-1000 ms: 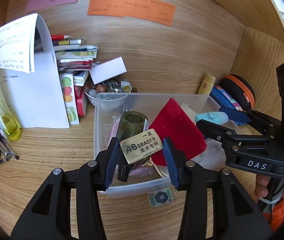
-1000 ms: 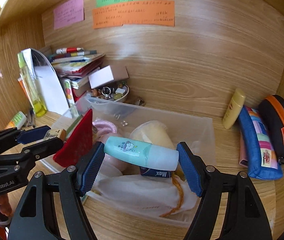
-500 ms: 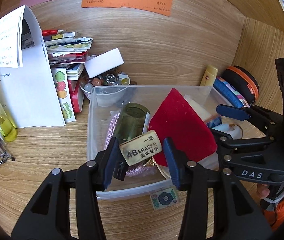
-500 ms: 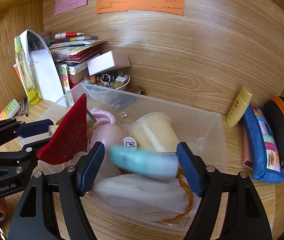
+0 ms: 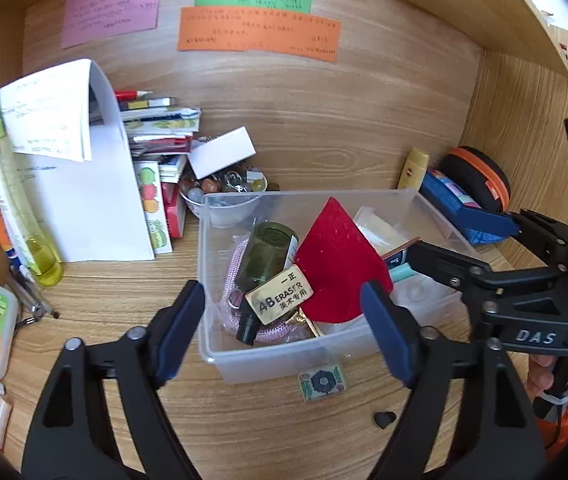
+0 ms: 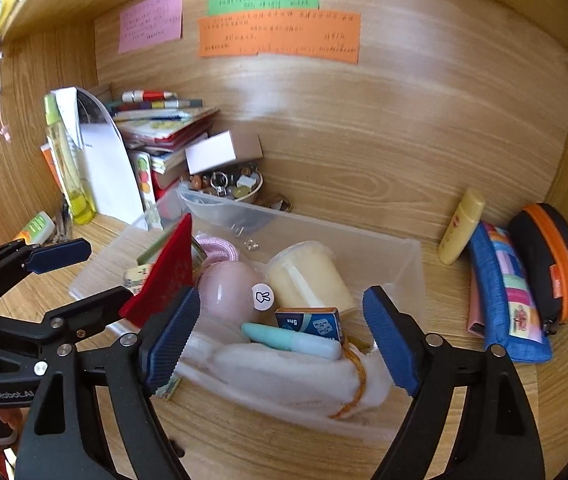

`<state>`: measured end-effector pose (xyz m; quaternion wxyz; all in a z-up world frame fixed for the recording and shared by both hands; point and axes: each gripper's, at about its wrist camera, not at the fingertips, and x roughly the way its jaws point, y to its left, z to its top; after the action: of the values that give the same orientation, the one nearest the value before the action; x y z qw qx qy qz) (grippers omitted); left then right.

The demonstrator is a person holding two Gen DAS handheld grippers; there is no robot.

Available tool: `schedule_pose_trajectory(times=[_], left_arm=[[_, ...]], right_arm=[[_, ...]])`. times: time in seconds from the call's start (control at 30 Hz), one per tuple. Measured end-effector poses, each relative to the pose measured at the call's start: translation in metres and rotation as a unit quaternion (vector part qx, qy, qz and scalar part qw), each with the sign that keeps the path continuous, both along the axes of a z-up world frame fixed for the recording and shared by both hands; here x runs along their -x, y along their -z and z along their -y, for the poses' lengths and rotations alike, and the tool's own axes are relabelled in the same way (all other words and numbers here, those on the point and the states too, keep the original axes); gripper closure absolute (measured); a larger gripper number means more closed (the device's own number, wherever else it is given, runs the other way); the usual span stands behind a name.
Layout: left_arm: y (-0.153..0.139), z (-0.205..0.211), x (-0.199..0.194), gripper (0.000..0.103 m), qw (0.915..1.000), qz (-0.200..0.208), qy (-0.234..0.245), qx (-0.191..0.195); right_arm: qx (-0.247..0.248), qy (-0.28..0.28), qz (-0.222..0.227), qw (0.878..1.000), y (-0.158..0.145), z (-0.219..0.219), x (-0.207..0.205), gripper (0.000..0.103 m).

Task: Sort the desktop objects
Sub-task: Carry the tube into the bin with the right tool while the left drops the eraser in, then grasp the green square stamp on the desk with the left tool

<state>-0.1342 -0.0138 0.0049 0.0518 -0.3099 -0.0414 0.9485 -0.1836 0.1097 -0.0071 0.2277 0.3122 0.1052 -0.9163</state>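
A clear plastic bin (image 5: 284, 196) (image 6: 324, 224) stands on the wooden desk. My left gripper (image 5: 284, 332) hangs over its near wall, and its jaws are opening. Between them, touching neither pad, a tan 4B eraser (image 5: 279, 300) lies in the bin on a green bottle (image 5: 267, 248) and a pink cord. My right gripper (image 6: 279, 340) is over the bin's right part, jaws also opening. A teal tube (image 6: 292, 342) lies below them on a white cloth (image 6: 284, 376), free of the pads. A red cloth (image 5: 336, 264) stands in the bin.
Books and white papers (image 5: 83, 200) are stacked at the back left beside a bowl of trinkets (image 5: 223, 188). A yellow bottle (image 6: 460, 228), a blue pouch (image 6: 504, 292) and a black-orange case (image 6: 552, 260) lean at the right. A small flower card (image 5: 322, 382) lies before the bin.
Both grippers have opened. The eraser left the left jaws and now rests in the bin. The teal tube fell from the right jaws onto the white cloth.
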Motion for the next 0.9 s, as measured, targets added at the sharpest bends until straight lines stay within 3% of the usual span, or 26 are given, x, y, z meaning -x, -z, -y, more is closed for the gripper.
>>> schedule_pose_trajectory(times=[0.17,0.4,0.77,0.83,0.9], left_arm=[[-0.006,0.006,-0.016,0.009,0.9998,-0.012,-0.015,-0.001],[-0.001,0.02,-0.034,0.006,0.9993,-0.001,-0.033,-0.016],[0.029,0.027,-0.053,0.006,0.9986,0.035,-0.037,-0.016],[0.032,0.029,-0.055,0.006,0.9985,0.036,-0.035,-0.02],[0.035,0.031,-0.057,0.006,0.9984,0.035,-0.036,-0.026]], right_arm=[[0.004,0.004,-0.011,1.0,-0.009,-0.008,-0.023,0.016],[0.006,0.003,-0.008,1.0,-0.003,-0.012,-0.052,0.015],[-0.024,-0.025,0.066,0.997,0.065,0.01,-0.078,0.017],[-0.037,-0.029,0.07,0.996,0.073,0.015,-0.083,0.023],[-0.053,-0.036,0.078,0.995,0.079,0.021,-0.085,0.043]])
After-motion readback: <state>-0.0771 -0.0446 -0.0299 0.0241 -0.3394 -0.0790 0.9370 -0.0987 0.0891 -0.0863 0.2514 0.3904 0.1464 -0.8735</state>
